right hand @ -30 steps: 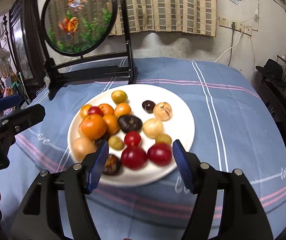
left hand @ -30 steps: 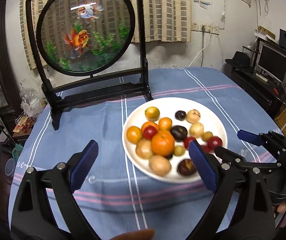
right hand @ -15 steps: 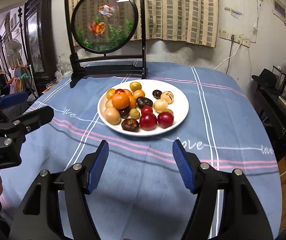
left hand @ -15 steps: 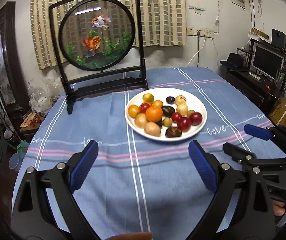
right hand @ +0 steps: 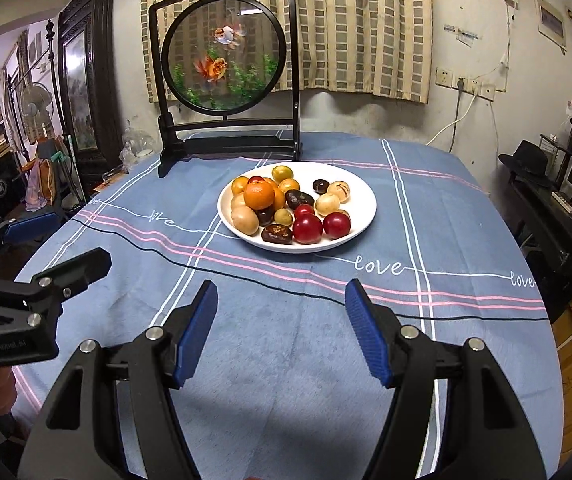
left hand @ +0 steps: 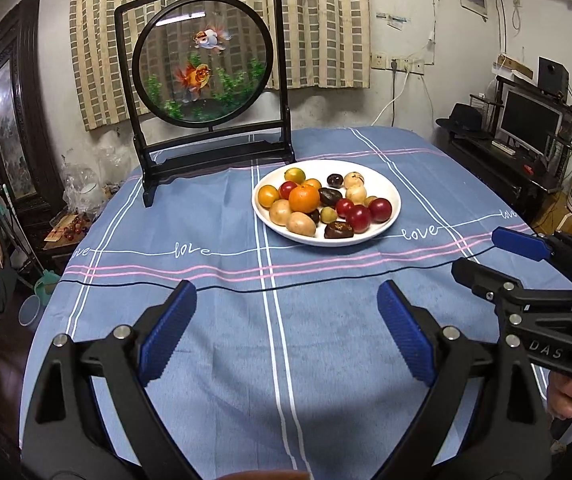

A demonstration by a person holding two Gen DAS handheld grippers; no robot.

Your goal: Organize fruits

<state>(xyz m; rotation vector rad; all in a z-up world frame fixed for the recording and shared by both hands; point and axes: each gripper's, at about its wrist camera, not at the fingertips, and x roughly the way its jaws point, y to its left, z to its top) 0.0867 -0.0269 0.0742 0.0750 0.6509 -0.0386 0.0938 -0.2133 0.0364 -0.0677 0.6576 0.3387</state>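
Where the blue striped tablecloth (left hand: 214, 320) nears its far edge, round white plate (left hand: 391, 196), glossy mixed fruits (left hand: 317, 208), left gripper (left hand: 286, 336) and right gripper (right hand: 282, 330) fingers wide, empty.

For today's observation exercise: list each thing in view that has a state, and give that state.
left gripper: open, empty
right gripper: open, empty
white plate: full of fruit, on the tablecloth
orange: resting on top of the pile
goldfish screen: upright behind the plate

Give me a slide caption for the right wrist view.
Open right tool empty above blue tablecloth, facing fruit plate.
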